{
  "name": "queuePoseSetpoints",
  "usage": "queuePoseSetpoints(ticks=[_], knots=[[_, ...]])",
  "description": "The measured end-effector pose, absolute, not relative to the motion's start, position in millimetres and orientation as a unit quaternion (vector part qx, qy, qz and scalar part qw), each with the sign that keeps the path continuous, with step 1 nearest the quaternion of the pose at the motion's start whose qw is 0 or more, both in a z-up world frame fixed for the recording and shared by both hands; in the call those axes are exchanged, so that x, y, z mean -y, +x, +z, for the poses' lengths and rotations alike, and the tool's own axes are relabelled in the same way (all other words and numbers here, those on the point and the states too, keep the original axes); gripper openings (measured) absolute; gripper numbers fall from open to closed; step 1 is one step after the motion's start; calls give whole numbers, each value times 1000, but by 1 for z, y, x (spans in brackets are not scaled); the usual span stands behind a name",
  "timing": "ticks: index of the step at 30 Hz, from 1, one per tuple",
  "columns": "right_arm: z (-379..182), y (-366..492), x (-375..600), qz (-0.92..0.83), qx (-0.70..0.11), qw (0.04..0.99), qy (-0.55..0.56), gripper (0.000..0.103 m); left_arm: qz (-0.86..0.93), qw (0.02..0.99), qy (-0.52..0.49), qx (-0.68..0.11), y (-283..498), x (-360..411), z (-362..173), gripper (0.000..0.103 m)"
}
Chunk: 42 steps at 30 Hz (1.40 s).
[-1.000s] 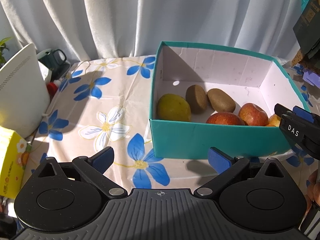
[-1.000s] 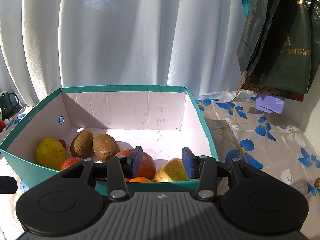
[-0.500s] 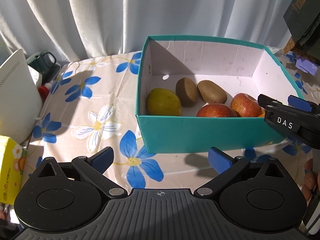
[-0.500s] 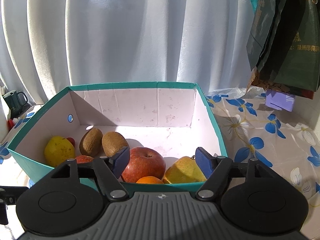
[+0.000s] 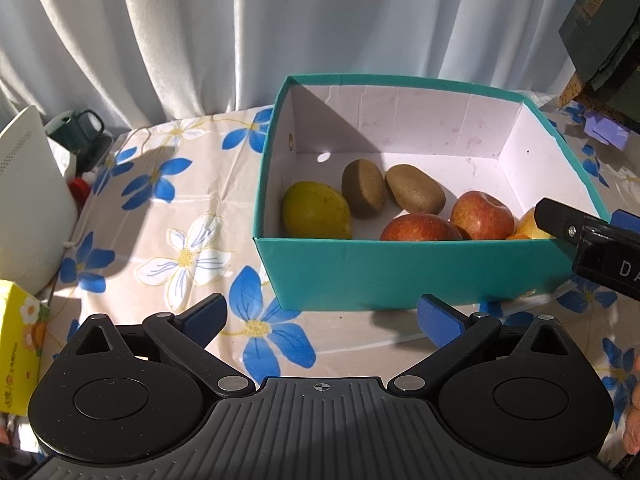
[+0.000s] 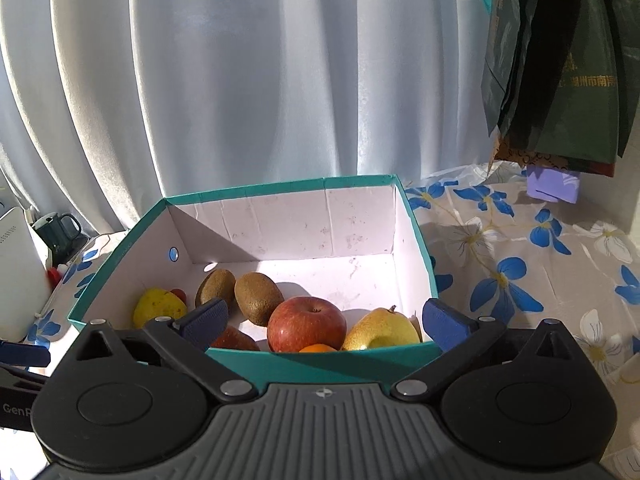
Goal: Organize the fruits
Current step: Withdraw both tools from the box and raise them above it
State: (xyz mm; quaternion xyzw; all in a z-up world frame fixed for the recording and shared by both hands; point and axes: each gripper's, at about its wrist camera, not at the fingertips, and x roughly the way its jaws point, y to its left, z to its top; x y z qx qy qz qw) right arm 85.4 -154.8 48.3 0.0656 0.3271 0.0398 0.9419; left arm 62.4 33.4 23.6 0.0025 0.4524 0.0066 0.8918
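A teal box (image 5: 400,272) with a white inside stands on the flowered tablecloth; it also shows in the right wrist view (image 6: 320,364). In it lie a yellow-green mango (image 5: 316,211), two kiwis (image 5: 363,188), two red apples (image 5: 482,215), a yellow pear (image 6: 380,330) and an orange (image 6: 318,348). My left gripper (image 5: 322,316) is open and empty, just in front of the box. My right gripper (image 6: 326,316) is open and empty above the box's near rim; it shows at the right edge of the left wrist view (image 5: 592,240).
A white appliance (image 5: 28,200), a dark green mug (image 5: 78,130) and a yellow carton (image 5: 18,344) stand at the left. Dark green bags (image 6: 560,60) hang at the right over a purple item (image 6: 554,184). White curtains close off the back.
My right gripper has opened wide and drawn back and up from the fruit in the box. My left gripper has pulled back slightly, still open.
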Motion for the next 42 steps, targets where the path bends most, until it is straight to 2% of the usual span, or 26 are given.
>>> queuePoseSetpoints(ticks=[6,12,25,36,42], knots=[[56,75,157,-12,-370,927,57,103,-23,895,-2,-445,62,-25,28,103],[60,74,152,-28,-441,897,5,103,-16,895,54,-442,61,-8,28,103],[43,93,155,-35,-551,834,3,103,8,885,94,-455,82,-1,31,103],[31,109,143,-35,-590,805,-46,103,-22,865,101,-491,93,7,24,103],[29,122,138,-30,-610,789,-63,103,-38,847,71,-526,109,4,28,103]])
